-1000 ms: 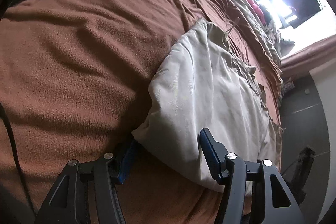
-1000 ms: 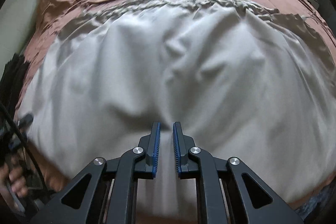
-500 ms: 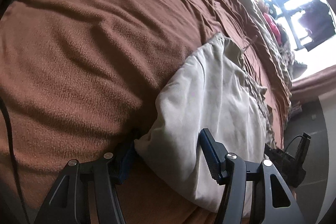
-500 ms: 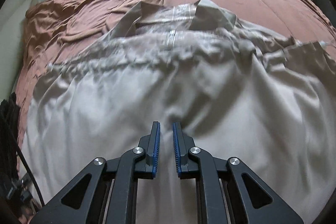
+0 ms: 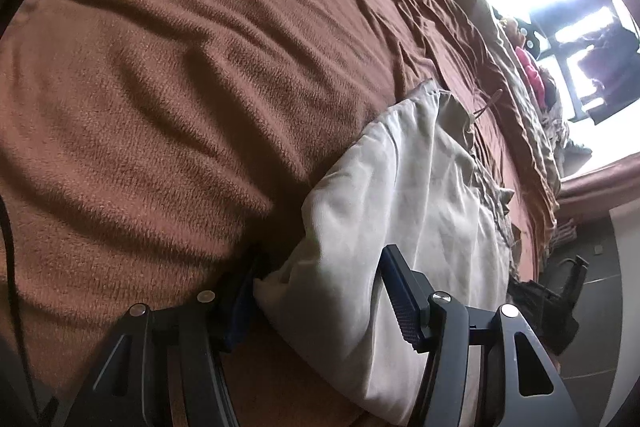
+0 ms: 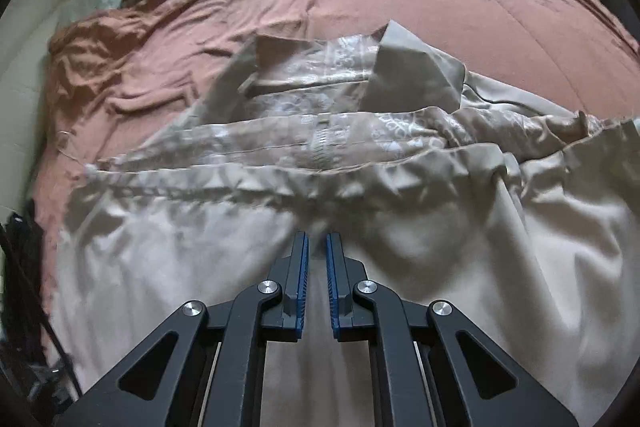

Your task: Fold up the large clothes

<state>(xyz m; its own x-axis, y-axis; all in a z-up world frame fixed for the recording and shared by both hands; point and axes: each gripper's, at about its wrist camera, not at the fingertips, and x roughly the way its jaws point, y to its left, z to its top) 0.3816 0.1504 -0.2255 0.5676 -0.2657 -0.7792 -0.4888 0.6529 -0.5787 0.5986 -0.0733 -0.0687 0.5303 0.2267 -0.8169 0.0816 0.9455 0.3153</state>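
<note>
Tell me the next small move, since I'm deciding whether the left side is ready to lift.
Probably close the left gripper first. Its fingers stand wide apart around the corner of the beige garment on the brown blanket, while the right gripper looks pinched on the garment's fabric already.

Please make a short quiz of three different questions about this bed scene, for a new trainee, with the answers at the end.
1. True or false: the left tongs stand wide open around the edge of the pale garment.
2. What does the garment lie on? A) a wooden floor B) a brown blanket C) a glass table
3. Fill in: the right tongs are nearly ____, with pale cloth between the pads.

Key: 1 true; 2 B; 3 shut
</note>
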